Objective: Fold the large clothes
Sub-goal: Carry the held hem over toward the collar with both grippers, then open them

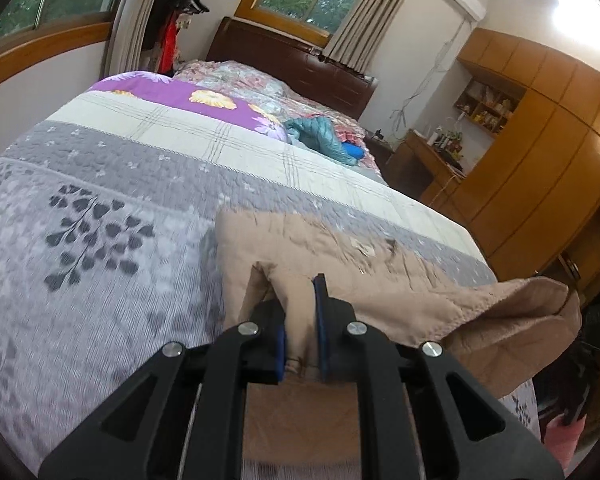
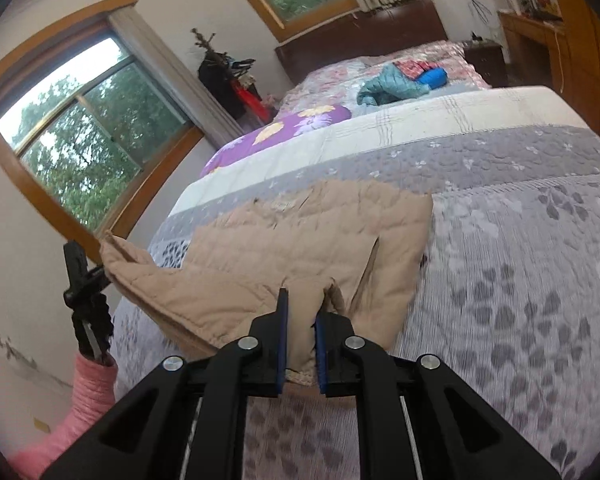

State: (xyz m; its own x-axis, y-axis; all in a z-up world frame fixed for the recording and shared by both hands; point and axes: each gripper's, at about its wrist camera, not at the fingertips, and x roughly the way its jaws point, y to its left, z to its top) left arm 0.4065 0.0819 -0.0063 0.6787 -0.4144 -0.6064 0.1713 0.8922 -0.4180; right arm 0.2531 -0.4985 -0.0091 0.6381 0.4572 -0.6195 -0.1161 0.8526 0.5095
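Showing only rightward: a pink sleeve (image 2: 92,380) beside the jacket (image 2: 300,240).

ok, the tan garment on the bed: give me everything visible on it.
The tan quilted jacket looks padded, with stitched panels and a pale label near its far edge. Its far part lies on the grey floral bedspread; the near edge is lifted. The left gripper and right gripper each pinch a bunch of fabric between blue-padded fingers.

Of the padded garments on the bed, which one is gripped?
The beige quilted jacket, clamped at the near end by both grippers; the teal jacket lies untouched near the headboard.
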